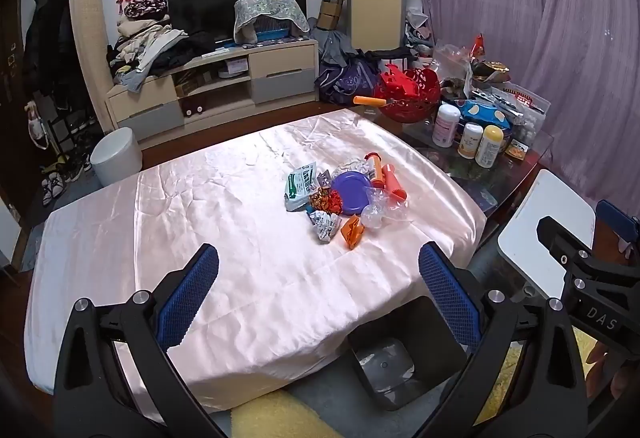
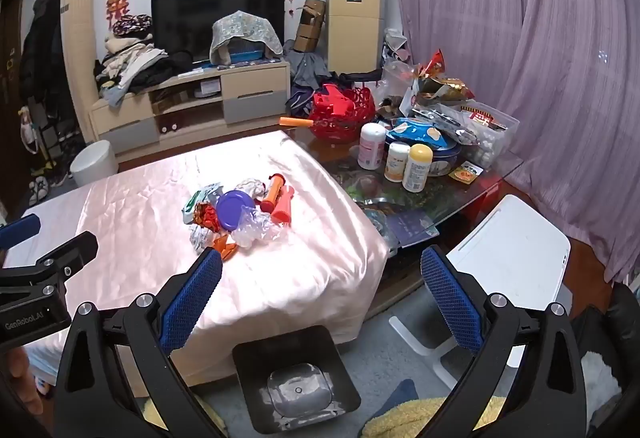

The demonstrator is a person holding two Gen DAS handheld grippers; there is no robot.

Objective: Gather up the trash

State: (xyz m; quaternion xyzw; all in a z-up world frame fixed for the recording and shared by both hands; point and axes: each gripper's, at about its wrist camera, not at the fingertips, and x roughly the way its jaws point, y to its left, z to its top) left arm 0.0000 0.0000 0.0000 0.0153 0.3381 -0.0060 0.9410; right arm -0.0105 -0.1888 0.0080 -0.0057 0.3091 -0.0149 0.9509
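A pile of trash lies on the pink satin tablecloth (image 1: 200, 222): a purple lid (image 1: 352, 190), two orange tubes (image 1: 386, 178), a green-white packet (image 1: 300, 186), crumpled clear plastic (image 1: 384, 210), an orange wrapper (image 1: 352, 232) and a silver wrapper (image 1: 326, 224). In the right wrist view the purple lid (image 2: 234, 210) sits mid-pile. A black bin (image 1: 404, 354) stands on the floor at the table's near edge, and also shows in the right wrist view (image 2: 296, 378). My left gripper (image 1: 320, 270) is open and empty above the near table. My right gripper (image 2: 320, 274) is open and empty above the table corner and bin.
A glass side table (image 2: 480, 182) at the right holds bottles (image 2: 416, 166), a red basket (image 2: 340, 114) and snack bags. A white chair (image 2: 516, 250) stands right of the bin. A white stool (image 1: 116, 154) and a TV cabinet (image 1: 224, 86) lie beyond the table.
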